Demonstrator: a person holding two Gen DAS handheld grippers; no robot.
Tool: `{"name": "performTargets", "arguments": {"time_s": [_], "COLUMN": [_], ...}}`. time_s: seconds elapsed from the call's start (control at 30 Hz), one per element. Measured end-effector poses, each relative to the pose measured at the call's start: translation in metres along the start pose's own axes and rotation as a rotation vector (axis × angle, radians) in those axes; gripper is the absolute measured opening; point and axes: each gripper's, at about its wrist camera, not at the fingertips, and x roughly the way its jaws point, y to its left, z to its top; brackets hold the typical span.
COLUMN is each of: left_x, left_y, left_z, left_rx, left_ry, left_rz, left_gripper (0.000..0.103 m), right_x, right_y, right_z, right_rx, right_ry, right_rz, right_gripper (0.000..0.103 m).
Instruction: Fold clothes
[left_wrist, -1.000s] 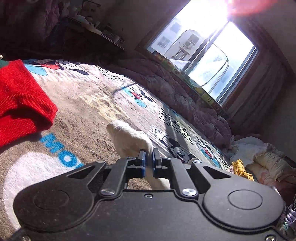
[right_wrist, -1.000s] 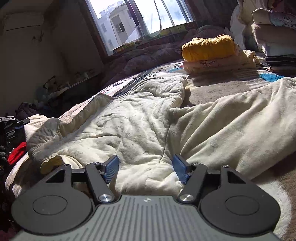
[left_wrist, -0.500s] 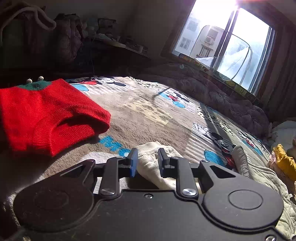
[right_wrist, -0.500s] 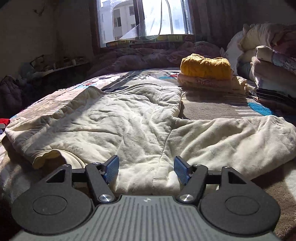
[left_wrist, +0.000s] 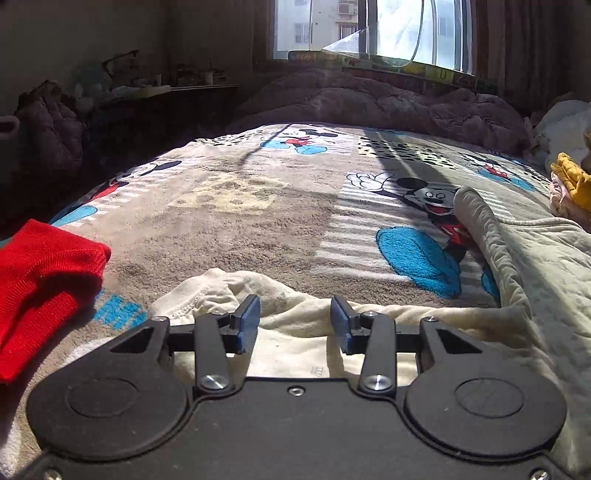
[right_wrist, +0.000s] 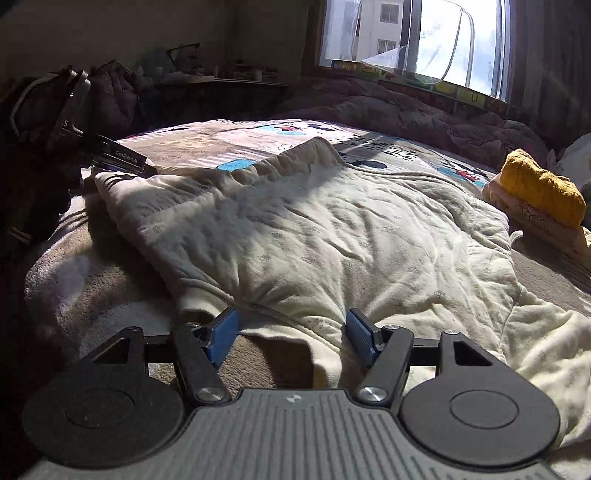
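Now your left tool (left_wrist: 294, 323), just opened, and your right tool (right_wrist: 291, 338) both gape empty over the cream quilted garment (right_wrist: 314, 229) spread on the bed (left_wrist: 236, 229); it looks soft, light and floppy, so pinch its thick hem.

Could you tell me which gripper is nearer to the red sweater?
Left. The left gripper hovers over the cream garment just beside the red sweater; the right gripper is at the garment's opposite edge, sweater out of view.

Cream garment (right_wrist: 314, 236), red sweater (left_wrist: 40, 280)
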Motion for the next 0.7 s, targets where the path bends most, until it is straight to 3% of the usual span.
{"name": "performTargets", "arguments": {"time_s": [0.03,0.1,0.17,0.33,0.43,0.53,0.7], "left_x": [0.007,0.016,0.011,0.015,0.035,0.063,0.116], "left_y": [-0.002,-0.001,-0.001,-0.024,-0.046,-0.072,-0.115], "left_z": [0.001,0.0,0.01,0.048,0.063,0.078,0.089], "left_rx": [0.013,-0.021,-0.09,-0.225,-0.277,-0.266,-0.116], "left_ry": [0.061,0.116,0.08,0.045,0.073,0.122,0.224], "left_rz": [-0.003,0.017,0.003,-0.286,-0.382,-0.416,-0.367], "left_gripper": [0.059,0.057,0.05,0.052,0.056,0.059,0.059], "right_x": [-0.004,-0.012,-0.021,-0.026,-0.014,0.002,0.036], "right_y": [0.0,-0.005,-0.023,-0.09,-0.14,-0.177,-0.216], "right_z": [-0.003,-0.005,0.001,0.022,0.034,0.042,0.041], "right_rx": [0.001,0.039,0.139,0.448,0.606,0.706,0.82], "right_ry": [0.001,0.002,-0.017,-0.077,-0.103,-0.121,-0.125], "right_rz": [0.007,0.033,0.05,0.032,-0.022,-0.049,-0.049], "right_gripper": [0.065,0.065,0.063,0.064,0.064,0.065,0.07]}}
